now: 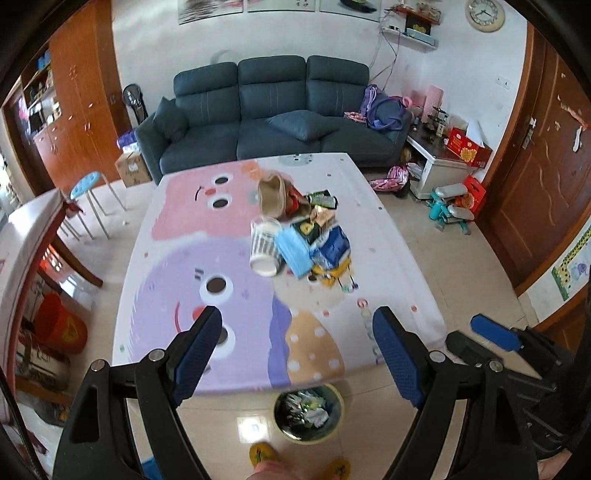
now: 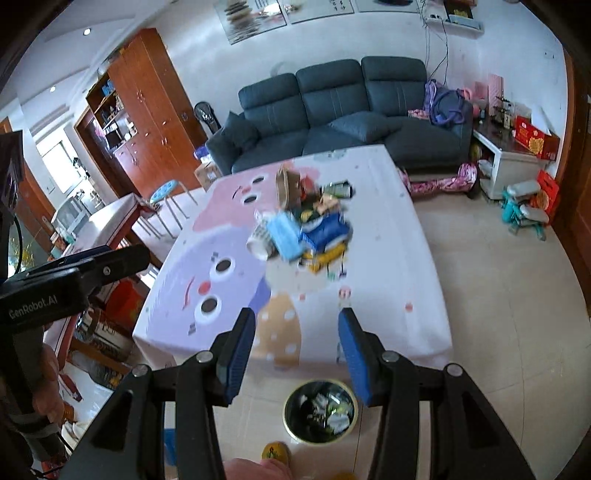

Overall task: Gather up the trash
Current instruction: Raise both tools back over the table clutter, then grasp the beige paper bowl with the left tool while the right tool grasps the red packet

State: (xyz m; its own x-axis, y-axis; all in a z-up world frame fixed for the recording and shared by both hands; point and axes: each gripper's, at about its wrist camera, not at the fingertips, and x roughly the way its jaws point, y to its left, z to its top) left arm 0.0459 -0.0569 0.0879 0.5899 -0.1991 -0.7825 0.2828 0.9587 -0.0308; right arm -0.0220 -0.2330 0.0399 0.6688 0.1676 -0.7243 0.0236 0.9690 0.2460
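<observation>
A dark sofa (image 1: pixel 273 110) stood at the top centre, a wooden cabinet (image 1: pixel 79 96) upper left, a clock (image 1: pixel 484 14) upper right.

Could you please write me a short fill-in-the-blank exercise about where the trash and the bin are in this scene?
1. The trash pile lies on the ____.
2. The bin stands on the ____, at the table's near edge.
3. Both the left gripper and the right gripper hold ____.
4. The sofa behind the table is dark ____.

Missing words: table; floor; nothing; blue
</observation>
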